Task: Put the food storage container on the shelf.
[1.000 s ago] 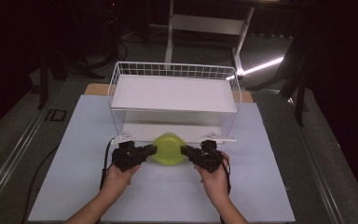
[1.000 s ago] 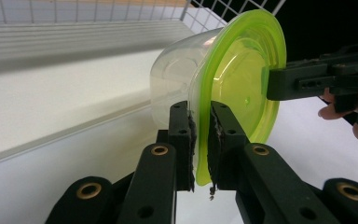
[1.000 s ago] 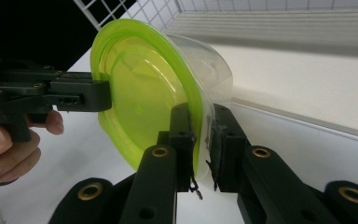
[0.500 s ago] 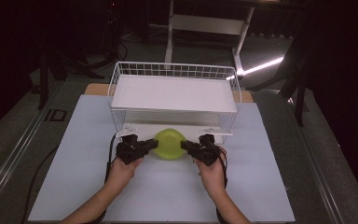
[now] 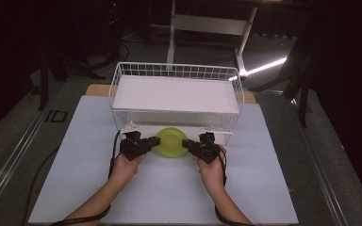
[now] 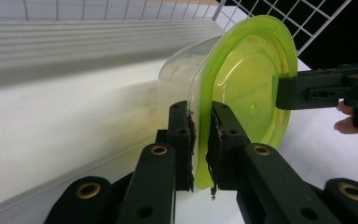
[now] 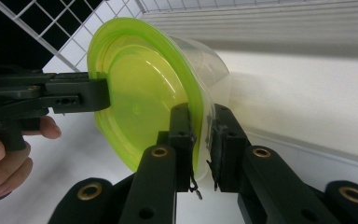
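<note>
A clear plastic tub (image 6: 177, 84) with a yellow-green lid (image 5: 171, 141) is held between my two grippers, just in front of the white wire basket (image 5: 176, 70). The left gripper (image 5: 152, 142) is shut on the lid's left rim, its pads (image 6: 185, 135) pinching the rim edge. On the opposite rim the right gripper (image 5: 188, 143) is shut in the same way. In the right gripper view the lid (image 7: 140, 93) faces the camera and the tub (image 7: 209, 65) points toward the basket. Each gripper view shows the other gripper (image 6: 279, 91) (image 7: 105, 95) clamped on the far rim.
The wire basket holds a white board (image 5: 176, 94) and stands at the back of the pale mat (image 5: 169, 197) on the table. A white frame stand (image 5: 207, 23) rises behind the table. Dark floor lies on both sides.
Both hands have carried the lidded tub away from the person and a little lower, up to the basket's front. The grips look unchanged.
</note>
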`<action>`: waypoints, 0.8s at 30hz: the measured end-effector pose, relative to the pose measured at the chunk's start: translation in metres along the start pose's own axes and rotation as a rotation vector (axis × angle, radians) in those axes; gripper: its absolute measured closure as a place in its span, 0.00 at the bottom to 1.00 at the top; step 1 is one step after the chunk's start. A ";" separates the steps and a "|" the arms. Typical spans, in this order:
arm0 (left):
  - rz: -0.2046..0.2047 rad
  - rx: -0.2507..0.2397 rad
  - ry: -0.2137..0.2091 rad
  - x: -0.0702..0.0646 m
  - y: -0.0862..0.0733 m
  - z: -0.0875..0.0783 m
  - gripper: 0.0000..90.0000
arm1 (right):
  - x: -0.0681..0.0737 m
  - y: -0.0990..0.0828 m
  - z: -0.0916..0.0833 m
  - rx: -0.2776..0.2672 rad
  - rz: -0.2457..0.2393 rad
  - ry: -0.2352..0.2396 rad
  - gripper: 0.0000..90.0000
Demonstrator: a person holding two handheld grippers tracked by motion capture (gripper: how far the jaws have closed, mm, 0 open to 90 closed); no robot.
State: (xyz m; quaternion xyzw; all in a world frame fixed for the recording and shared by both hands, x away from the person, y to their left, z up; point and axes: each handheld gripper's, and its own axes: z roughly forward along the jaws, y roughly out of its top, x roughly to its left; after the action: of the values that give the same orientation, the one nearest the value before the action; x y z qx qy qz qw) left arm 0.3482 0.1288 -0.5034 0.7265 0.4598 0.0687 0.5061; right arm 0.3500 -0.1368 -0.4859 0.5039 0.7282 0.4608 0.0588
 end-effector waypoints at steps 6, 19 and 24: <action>-0.014 -0.006 0.004 0.004 0.000 0.005 0.90 | -0.002 0.000 0.007 -0.010 -0.004 -0.018 0.89; 0.015 -0.046 0.009 0.006 0.009 0.012 0.88 | -0.009 0.006 0.011 -0.031 0.016 -0.039 0.85; -0.012 -0.064 0.027 0.011 0.013 0.015 0.86 | -0.007 0.011 0.014 -0.055 0.004 -0.055 0.83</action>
State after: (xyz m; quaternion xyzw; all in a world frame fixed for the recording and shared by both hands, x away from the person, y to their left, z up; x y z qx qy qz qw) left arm 0.3703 0.1259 -0.5045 0.7063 0.4684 0.0902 0.5230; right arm 0.3683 -0.1329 -0.4885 0.5160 0.7123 0.4669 0.0917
